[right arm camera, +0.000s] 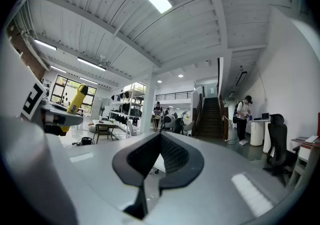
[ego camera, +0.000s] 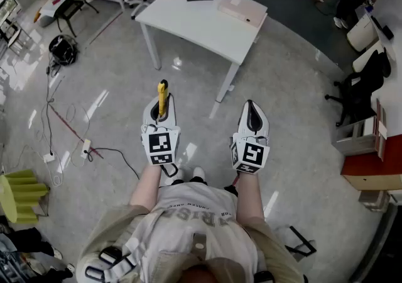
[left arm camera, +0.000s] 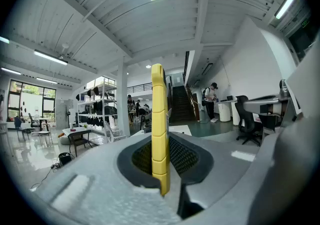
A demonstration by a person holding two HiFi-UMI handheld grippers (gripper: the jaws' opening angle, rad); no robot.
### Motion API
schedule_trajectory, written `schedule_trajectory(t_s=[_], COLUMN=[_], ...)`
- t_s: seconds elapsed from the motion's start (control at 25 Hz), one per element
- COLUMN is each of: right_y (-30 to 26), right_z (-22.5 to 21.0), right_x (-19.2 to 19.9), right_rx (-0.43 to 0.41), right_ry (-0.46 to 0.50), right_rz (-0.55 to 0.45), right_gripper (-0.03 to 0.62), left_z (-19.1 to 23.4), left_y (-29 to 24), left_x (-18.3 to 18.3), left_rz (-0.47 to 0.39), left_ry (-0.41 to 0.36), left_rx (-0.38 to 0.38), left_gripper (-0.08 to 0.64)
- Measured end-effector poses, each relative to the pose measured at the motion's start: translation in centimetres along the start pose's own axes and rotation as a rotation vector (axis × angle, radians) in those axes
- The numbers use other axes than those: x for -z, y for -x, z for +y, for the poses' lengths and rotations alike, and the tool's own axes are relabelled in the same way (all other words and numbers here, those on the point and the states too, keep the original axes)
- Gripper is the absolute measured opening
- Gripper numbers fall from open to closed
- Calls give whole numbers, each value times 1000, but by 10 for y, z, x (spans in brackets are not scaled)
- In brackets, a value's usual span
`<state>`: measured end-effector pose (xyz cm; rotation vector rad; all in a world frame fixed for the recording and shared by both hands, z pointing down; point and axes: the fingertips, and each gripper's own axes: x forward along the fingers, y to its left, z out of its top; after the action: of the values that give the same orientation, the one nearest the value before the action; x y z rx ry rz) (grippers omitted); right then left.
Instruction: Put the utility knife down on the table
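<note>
The person wears a pale grey shirt (ego camera: pixel 198 219) with a band of dark block lettering across it. Loose beige sleeves (ego camera: pixel 119 228) sit on either side of the shirt. At the shirt's near edge in the head view lie black and white straps (ego camera: pixel 105 261). Just past the shirt's far edge show white shoes (ego camera: pixel 188 177) with dark trim. Further out from the shirt, the left gripper (ego camera: pixel 162 104) and right gripper (ego camera: pixel 251 110) are smooth light grey shells with black mesh-textured pads (right arm camera: pixel 174 156). Each bears a cube (ego camera: pixel 160 148) of black-and-white square markers
</note>
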<state>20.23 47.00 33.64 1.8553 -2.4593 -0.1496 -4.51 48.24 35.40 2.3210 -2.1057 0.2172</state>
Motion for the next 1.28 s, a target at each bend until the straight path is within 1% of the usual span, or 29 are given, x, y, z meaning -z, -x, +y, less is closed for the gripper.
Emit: schedule_trajectory(t_s=[0.36,0.72,0.8,0.96,1.0,1.08,1.12,1.2,1.28], right_y=[-6,-17,-21,-25,-27,-30,-31,-31,-31], right_z=[-9,-19,-23,-33,-34,-35,-35,-38,-43], right_x=[-2,0,0,2,3,7,9,11,12], right_rx=[-7,-14,-18,-33,-44,-75,-89,-106,-115], right_ry=[14,4,-19,-116,-128,-137,-137,-139,-143], right_rz=[-8,-12,-20,-48,-48,-45,-44,-47,-51], right_gripper=[0,0,0,2,20,181,215,237,242], left_z=[-9,-13,-13,-17,-18,-21,-22,-26,-28], left_y=[-10,-23,-27,-33,-34,-37,-37,-36,-35], left_x=[-1,-7,-8,-7,-7,-5,-5,-5,-6], left_rz=[0,-11,-10,-5,-3,3,5,8,10], left_ry=[-5,-9,-9,-10,-10,-12,-13,-17,-18], left_rx=[4,-7,-11,-18,-19,-22,-24,-30,-37], left_gripper=[37,37,37,37,37,37,37,38,37])
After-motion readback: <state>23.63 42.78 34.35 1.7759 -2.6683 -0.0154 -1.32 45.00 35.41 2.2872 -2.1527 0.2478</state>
